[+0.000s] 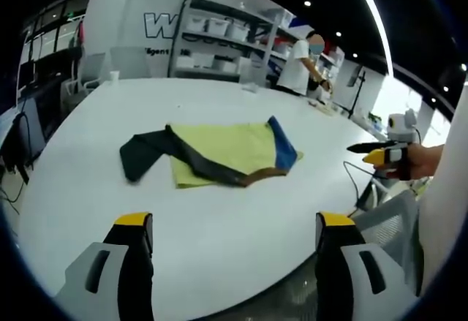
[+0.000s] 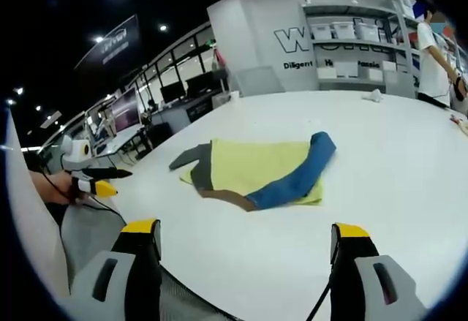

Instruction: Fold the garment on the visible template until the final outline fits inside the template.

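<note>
A folded garment (image 1: pixel 219 153) lies in the middle of the white table (image 1: pixel 219 226). It shows a yellow-green panel, a dark grey sleeve (image 1: pixel 142 156) sticking out to the left, a blue sleeve (image 1: pixel 284 145) along the right edge and a brown band at the near edge. I cannot tell whether the yellow-green part is cloth or template. My left gripper (image 1: pixel 234 244) hovers open over the near table edge, well short of the garment. My right gripper (image 2: pixel 245 251) is also open and short of the garment (image 2: pixel 256 167), where the blue sleeve (image 2: pixel 300 175) crosses the panel. Each gripper appears in the other's view, the right gripper (image 1: pixel 380 153) at the right and the left gripper (image 2: pixel 95 178) at the left, both hand-held beside the table.
A person (image 1: pixel 298 61) stands at the table's far side by white shelves (image 1: pixel 219 39) with boxes. A grey chair (image 1: pixel 387 218) sits beyond the near right table edge. Desks with monitors (image 2: pixel 124 112) line the room's left. Small items lie near the far edge (image 2: pixel 373 96).
</note>
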Motion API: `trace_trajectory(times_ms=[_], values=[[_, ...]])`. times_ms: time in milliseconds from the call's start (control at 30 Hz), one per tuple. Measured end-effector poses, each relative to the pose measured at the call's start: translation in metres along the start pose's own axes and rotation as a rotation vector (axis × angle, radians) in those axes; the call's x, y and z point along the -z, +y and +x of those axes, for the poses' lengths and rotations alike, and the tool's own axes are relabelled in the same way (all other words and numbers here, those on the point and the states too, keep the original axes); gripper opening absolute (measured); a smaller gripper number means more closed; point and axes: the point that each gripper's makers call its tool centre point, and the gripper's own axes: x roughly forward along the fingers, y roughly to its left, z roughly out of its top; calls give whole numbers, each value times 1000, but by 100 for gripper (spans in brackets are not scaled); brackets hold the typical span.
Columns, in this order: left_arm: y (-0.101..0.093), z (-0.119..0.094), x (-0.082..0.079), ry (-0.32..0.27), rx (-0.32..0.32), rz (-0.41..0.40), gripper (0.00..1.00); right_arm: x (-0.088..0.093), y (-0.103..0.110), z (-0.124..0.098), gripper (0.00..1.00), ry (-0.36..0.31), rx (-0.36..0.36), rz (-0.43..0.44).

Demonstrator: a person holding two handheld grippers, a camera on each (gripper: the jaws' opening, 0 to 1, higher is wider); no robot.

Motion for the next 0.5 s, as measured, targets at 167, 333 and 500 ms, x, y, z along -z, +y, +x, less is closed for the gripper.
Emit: trace_trajectory(times_ms=[167,333,500], values=[[0,0,0,-2,-1,1,89,0,1,0,95,1,-1,-4],[0,0,0,-3,0,4,89,0,1,0,95,0,-2,-10],[0,0,0,-3,2,8,88,0,1,0,94,-1,-1,-12]])
